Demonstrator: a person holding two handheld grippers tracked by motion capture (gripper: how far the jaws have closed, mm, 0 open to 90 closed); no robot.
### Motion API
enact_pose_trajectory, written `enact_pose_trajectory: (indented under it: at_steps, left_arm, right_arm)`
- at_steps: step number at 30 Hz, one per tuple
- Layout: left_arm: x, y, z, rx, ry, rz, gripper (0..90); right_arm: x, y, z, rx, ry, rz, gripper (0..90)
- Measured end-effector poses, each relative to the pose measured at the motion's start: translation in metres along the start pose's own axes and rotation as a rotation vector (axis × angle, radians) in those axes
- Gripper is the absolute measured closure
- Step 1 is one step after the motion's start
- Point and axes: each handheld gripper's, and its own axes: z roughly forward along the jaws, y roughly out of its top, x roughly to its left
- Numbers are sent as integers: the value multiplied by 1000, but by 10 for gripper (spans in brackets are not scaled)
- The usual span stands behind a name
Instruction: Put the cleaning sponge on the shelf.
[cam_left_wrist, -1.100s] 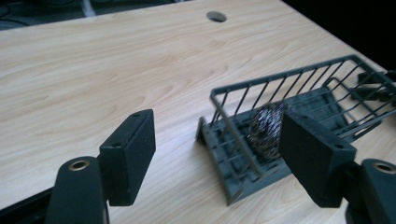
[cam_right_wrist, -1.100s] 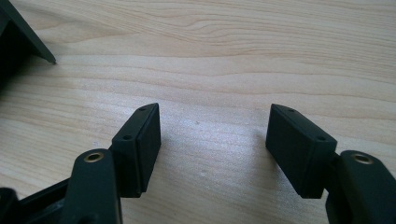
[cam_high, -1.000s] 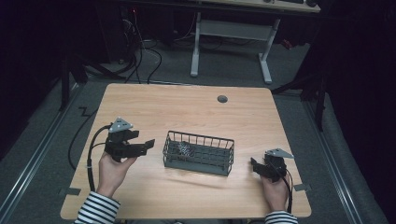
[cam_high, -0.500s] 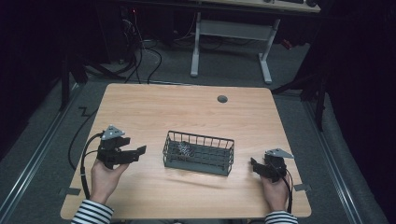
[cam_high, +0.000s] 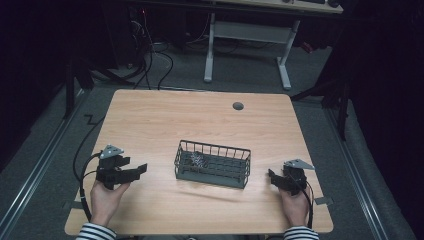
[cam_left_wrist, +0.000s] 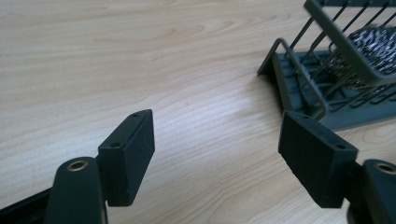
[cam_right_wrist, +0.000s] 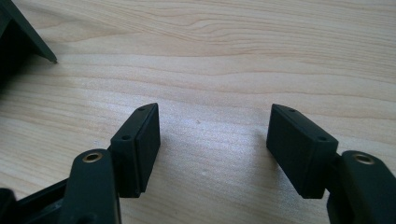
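A dark grey wire basket (cam_high: 212, 164) with a slatted base is sitting at the centre of the light wooden table (cam_high: 200, 120), holding a small bundle of shiny metal chain (cam_high: 198, 159) at its nine o'clock end. The left gripper (cam_high: 141, 169) is resting at the basket's nine o'clock, jaws gaping and empty; the right gripper (cam_high: 271, 177) is lying at its three o'clock, likewise parted on nothing. The basket is looking stiff and light; its top rim wire is probably offering the surest hold.
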Motion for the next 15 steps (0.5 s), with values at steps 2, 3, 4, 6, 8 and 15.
enact_pose_trajectory:
  at_steps: [2, 3, 4, 6, 8, 15]
  left_arm:
    - [2, -4, 1, 5, 5, -9, 276]
    - [3, -6, 2, 9, 6, -12, 276]
    - [3, -6, 2, 9, 6, -12, 275]
    - [5, -10, 3, 13, 10, -19, 276]
    - [7, -15, 6, 19, 12, -23, 276]
    - [12, -24, 13, 30, 16, -47, 276]
  right_arm:
    - [0, 0, 0, 0, 0, 0, 352]
    - [0, 0, 0, 0, 0, 0, 351]
    - [0, 0, 0, 0, 0, 0, 351]
    - [0, 0, 0, 0, 0, 0, 351]
    - [0, 0, 0, 0, -1, 0, 352]
    - [0, 0, 0, 0, -1, 0, 351]
